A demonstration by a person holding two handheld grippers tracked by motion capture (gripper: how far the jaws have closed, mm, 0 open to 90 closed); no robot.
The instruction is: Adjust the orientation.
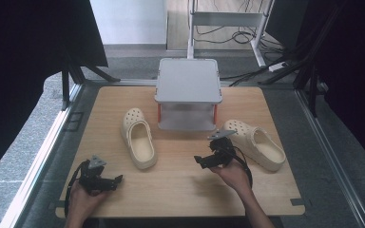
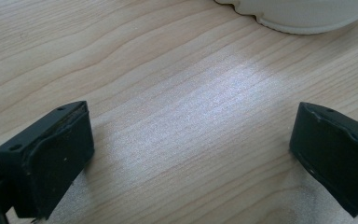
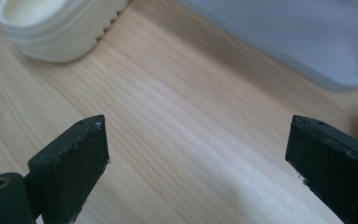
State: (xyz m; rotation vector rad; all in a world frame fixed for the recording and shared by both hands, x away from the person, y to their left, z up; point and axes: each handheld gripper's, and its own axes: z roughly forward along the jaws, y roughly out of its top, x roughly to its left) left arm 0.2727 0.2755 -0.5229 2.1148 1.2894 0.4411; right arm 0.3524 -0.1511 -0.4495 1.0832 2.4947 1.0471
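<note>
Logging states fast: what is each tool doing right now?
Left tool: open, holding nothing, over bare table.
Right tool: open, holding nothing, between the two clogs.

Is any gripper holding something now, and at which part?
Nothing is held. The left gripper and the right gripper are both open over bare table, apart from the two clogs.
</note>
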